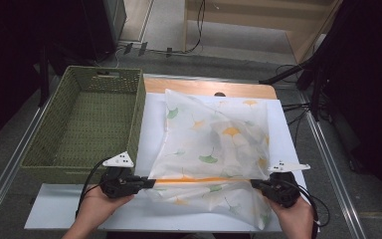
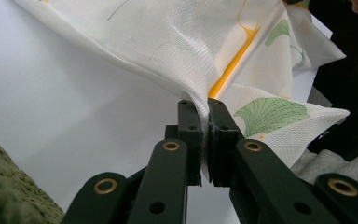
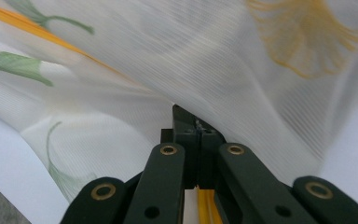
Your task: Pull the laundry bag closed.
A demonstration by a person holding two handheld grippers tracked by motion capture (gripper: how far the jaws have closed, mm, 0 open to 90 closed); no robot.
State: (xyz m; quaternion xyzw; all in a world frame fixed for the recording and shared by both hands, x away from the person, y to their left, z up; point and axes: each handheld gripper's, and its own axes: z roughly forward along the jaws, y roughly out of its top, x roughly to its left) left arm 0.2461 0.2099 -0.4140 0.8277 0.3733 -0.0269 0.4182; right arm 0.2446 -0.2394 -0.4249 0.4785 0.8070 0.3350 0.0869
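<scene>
While both pairs of fingers are pressed together on cloth, the left gripper (image 1: 149, 183) pinches the near left end of an orange band (image 1: 201, 179) on a sheer white fabric (image 1: 214, 134) printed with green and yellow ginkgo leaves; in the left gripper view the fingers (image 2: 190, 140) clamp a thin fold of that fabric (image 2: 168, 42) with the band (image 2: 233, 63) running away from them toward the upper right of the frame. At the lower right of the high view the right gripper (image 1: 254, 184) nips the other end of the band, and in the right gripper view its fingers (image 3: 182, 128) are closed tight on the fabric (image 3: 214, 56), an orange strip showing between the arms at the bottom. Between the two grippers the band is drawn straight across the lower middle of the high view, the fabric spreading up from it over a white sheet (image 1: 288, 134) on the bench (image 1: 204, 87). A hand (image 1: 95, 211) holds each gripper from the bottom edge. Left of the fabric, just beside it, stands a green woven basket (image 1: 49, 149) in the upper left of the frame
</scene>
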